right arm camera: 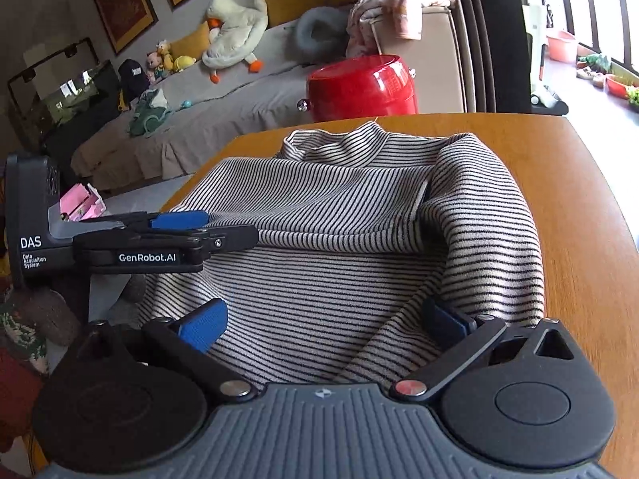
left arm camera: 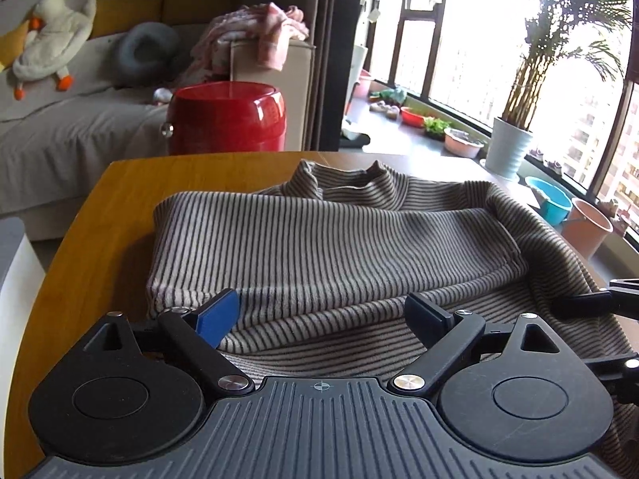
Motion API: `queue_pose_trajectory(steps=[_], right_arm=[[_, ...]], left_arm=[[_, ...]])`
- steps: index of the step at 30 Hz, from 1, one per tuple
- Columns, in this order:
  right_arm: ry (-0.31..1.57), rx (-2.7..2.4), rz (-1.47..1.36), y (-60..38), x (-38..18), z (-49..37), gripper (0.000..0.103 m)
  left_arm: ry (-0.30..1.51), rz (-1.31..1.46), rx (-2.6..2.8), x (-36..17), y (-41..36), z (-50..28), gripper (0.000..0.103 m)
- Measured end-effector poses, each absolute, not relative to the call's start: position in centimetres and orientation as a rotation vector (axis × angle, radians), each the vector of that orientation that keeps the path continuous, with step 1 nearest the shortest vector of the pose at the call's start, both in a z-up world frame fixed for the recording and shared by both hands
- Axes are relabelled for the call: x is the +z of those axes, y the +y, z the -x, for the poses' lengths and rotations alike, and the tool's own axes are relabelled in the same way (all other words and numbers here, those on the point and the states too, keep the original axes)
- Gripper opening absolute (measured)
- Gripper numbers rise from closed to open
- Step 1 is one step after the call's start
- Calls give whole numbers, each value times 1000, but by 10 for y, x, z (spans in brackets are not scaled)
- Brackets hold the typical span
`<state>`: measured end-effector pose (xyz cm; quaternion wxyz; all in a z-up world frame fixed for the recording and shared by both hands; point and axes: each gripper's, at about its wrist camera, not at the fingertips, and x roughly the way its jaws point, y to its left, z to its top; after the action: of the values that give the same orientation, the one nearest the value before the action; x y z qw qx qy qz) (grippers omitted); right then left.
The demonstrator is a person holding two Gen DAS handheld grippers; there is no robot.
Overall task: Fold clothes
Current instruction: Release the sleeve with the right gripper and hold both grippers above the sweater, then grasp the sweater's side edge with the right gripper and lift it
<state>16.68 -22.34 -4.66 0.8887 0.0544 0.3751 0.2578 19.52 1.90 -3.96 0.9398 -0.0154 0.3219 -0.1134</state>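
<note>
A beige and black striped high-neck sweater [left arm camera: 327, 247] lies on the wooden table [left arm camera: 100, 239], collar at the far side, both sleeves folded across the body. My left gripper [left arm camera: 323, 315] is open over the sweater's near hem, holding nothing. My right gripper [right arm camera: 331, 319] is open over the lower body of the sweater [right arm camera: 319, 215], holding nothing. The left gripper also shows in the right wrist view [right arm camera: 223, 231] at the sweater's left edge. A finger of the right gripper shows at the right edge of the left wrist view [left arm camera: 587, 303].
A red round stool [left arm camera: 227, 117] stands beyond the table's far edge, with a grey sofa [left arm camera: 60, 131] behind it. Plant pot [left arm camera: 507, 151] and plastic basins [left arm camera: 553, 203] stand by the window on the right. The table [right arm camera: 579, 199] has bare wood right of the sweater.
</note>
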Motion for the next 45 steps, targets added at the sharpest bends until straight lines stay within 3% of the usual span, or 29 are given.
queue_pose_trajectory(steps=[15, 45], right_arm=[[767, 400, 191, -176, -52, -151, 103], [738, 345, 201, -172, -54, -141, 103]], left_arm=[[660, 33, -240, -40, 20, -191, 101], [656, 40, -253, -44, 19, -187, 103]])
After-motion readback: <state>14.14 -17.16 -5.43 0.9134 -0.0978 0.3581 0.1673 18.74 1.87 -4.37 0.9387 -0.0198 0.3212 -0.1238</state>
